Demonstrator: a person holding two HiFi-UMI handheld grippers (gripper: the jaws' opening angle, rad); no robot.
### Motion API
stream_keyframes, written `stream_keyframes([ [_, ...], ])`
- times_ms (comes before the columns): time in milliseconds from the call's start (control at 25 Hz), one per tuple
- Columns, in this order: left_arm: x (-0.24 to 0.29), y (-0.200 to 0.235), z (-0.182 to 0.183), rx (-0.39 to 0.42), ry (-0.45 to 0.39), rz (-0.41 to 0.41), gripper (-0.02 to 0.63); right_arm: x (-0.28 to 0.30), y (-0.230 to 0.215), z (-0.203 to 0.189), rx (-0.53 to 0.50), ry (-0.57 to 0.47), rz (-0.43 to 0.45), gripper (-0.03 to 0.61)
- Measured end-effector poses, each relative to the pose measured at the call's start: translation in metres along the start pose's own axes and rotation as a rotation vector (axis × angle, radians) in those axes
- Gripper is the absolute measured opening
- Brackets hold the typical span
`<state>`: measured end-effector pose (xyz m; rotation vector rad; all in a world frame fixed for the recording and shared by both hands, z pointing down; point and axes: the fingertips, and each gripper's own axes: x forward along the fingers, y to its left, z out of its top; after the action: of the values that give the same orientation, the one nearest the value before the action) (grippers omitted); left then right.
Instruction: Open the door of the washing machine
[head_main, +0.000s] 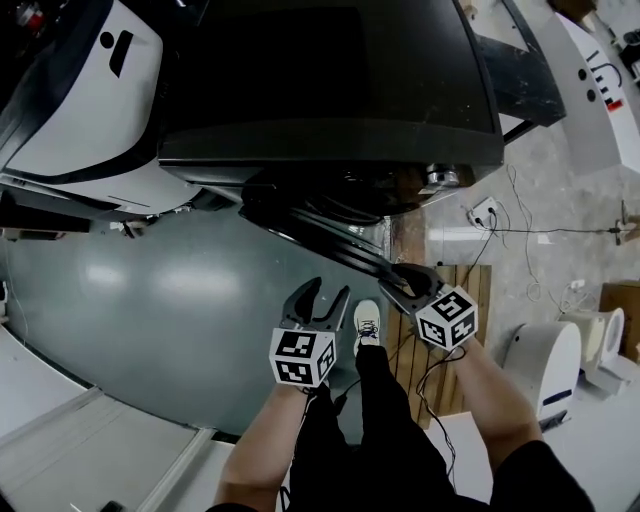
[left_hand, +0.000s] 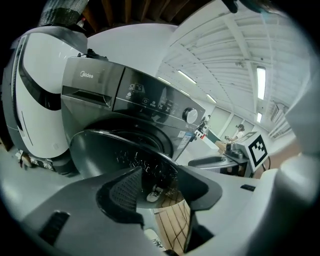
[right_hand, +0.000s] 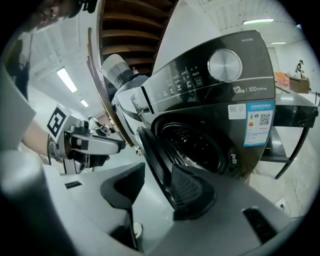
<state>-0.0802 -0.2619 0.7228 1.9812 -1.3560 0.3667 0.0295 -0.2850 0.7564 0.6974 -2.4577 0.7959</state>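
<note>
Top centre of the head view, the dark washing machine is seen from above, its door already swung well out from the front over the grey floor. Right of centre, at the door's outer edge, sits the right claw. The left claw hangs near it, slightly lower, touching nothing. Left gripper view: its jaws stand apart and empty, with the door's glass beyond them. Right gripper view: the jaws are apart with the door's rim between them, close against one pad, and the drum opening bare behind. By these views the door seems largely open, with perhaps only a final swing left.
</note>
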Motion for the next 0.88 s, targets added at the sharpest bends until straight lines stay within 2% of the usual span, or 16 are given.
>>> stream_keyframes([
  [200, -0.018, 0.009, -0.020, -0.027, 0.011, 0.011, 0.225, 0.007, 0.029, 0.006, 0.067, -0.036, 0.034, 0.173],
  [520, -0.038, 0.013, -0.040, -0.061, 0.009, 0.014, 0.238, 0.015, 0.070, 0.011, 0.083, -0.056, 0.064, 0.166],
  [880, -0.068, 0.045, -0.074, -0.061, 0.049, 0.106, 0.247, 0.039, 0.115, 0.008, 0.086, -0.049, 0.092, 0.152],
])
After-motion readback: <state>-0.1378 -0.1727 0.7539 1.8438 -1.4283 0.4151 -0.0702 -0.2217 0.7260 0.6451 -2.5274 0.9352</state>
